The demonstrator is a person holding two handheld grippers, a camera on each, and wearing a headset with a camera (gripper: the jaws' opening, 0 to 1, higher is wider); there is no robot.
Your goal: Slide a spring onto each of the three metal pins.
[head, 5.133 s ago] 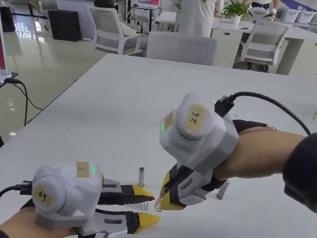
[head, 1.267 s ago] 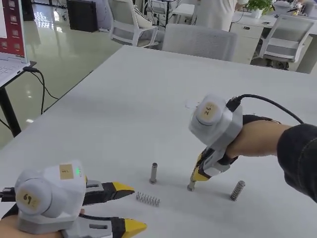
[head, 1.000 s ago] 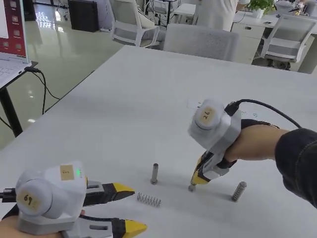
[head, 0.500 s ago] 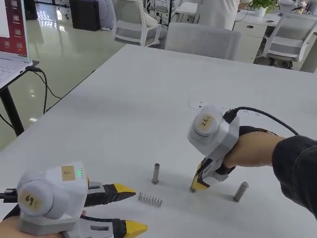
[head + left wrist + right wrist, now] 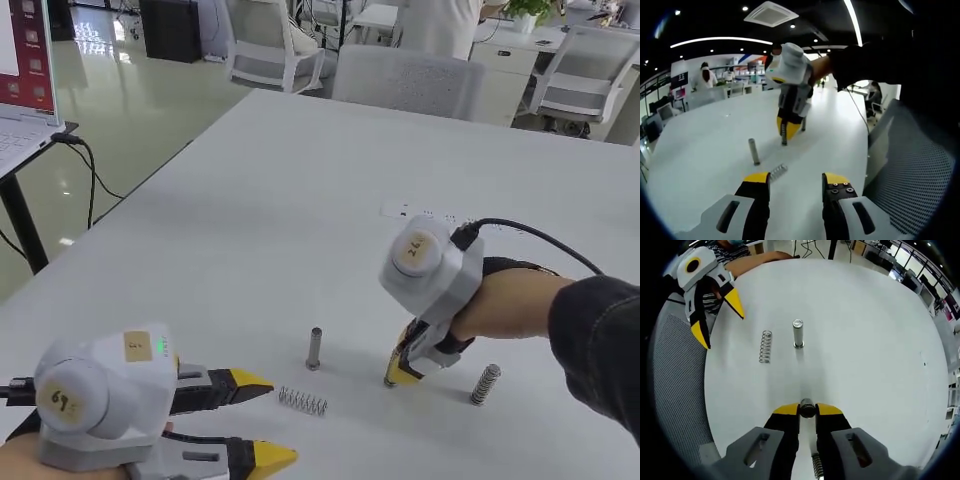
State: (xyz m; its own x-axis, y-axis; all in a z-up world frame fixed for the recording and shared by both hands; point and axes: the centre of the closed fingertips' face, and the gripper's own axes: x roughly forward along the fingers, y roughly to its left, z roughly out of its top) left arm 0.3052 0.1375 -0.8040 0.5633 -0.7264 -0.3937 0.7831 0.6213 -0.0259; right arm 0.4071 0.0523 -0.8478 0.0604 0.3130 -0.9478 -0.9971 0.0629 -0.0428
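— What's on the table (image 5: 300,200)?
— Near left is the left gripper (image 5: 278,420), held level, jaws wide apart and empty. A loose spring (image 5: 302,402) lies just beyond its tips.
— And the right gripper (image 5: 392,378)?
— It's angled down, clamped on an upright pin (image 5: 806,407). A bare pin (image 5: 314,348) stands left of it, a second spring (image 5: 485,383) right.
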